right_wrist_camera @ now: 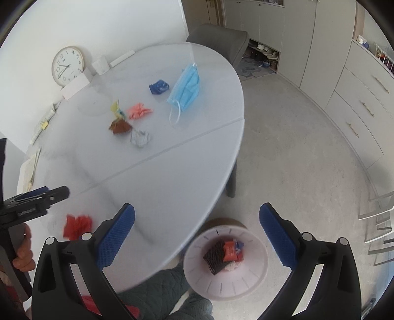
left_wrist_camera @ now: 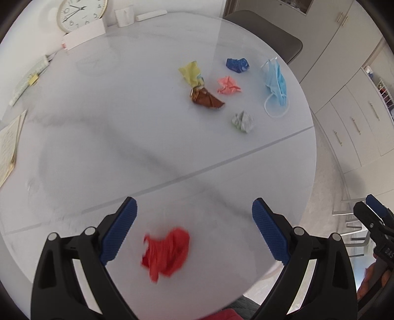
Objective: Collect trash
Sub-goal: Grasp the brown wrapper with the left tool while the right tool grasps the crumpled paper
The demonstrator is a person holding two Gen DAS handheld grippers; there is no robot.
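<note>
A crumpled red paper (left_wrist_camera: 166,252) lies on the white round table (left_wrist_camera: 98,147) near its front edge, between the fingers of my open left gripper (left_wrist_camera: 194,214), which hovers above it; it also shows in the right wrist view (right_wrist_camera: 76,225). Farther back lie a blue face mask (left_wrist_camera: 277,82), a dark blue wrapper (left_wrist_camera: 237,64), a pink paper (left_wrist_camera: 228,85), a yellow wrapper (left_wrist_camera: 190,72), a brown wrapper (left_wrist_camera: 206,98) and a grey paper ball (left_wrist_camera: 243,121). My right gripper (right_wrist_camera: 197,216) is open and empty above a white trash bin (right_wrist_camera: 256,270) on the floor that holds trash.
A clock (left_wrist_camera: 80,13), a white box (left_wrist_camera: 85,37), a cup (left_wrist_camera: 124,16) and papers (left_wrist_camera: 9,147) stand along the table's far and left side. A grey chair (right_wrist_camera: 219,41) stands behind the table. Cabinets (right_wrist_camera: 357,103) line the right wall.
</note>
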